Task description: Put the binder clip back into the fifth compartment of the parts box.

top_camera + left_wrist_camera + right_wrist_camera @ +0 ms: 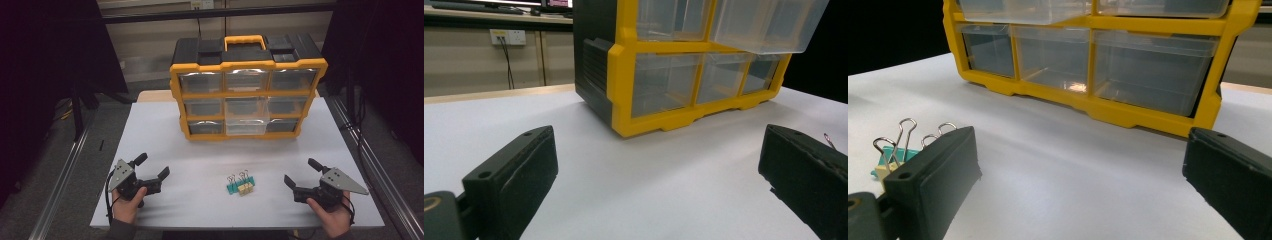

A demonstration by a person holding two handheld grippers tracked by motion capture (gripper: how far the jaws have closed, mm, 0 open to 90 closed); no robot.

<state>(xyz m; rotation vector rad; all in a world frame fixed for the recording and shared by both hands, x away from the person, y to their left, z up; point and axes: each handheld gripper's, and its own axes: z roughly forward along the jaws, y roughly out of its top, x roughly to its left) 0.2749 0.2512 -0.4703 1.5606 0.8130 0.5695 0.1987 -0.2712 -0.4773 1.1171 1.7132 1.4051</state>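
Your two hands come in at the bottom of the high view, each resting a gripper on the white table (165,130). Your left gripper (150,170) sits at the near left with its jaws spread wide and nothing between them; your right gripper (299,176) sits at the near right, jaws equally wide and empty. Between the two, near the front edge, lie the binder clips (240,184), a small cluster of teal and cream ones with their wire handles up. They are well apart from both grippers. Behind them, at the back of the table, stands the yellow and black drawer organizer (247,90), and its middle drawer (246,117) is pulled out toward you.

From your left gripper view, the jaws frame bare table, with the organizer ahead and the open drawer jutting out at the top right. A thin wire at the right edge may be one clip's handle, though it is too small to be sure.

From your right gripper view, the jaws again stand far apart over bare table. You see the clips just beyond the left jaw, not touching it, and the organizer's bottom row of drawers ahead.
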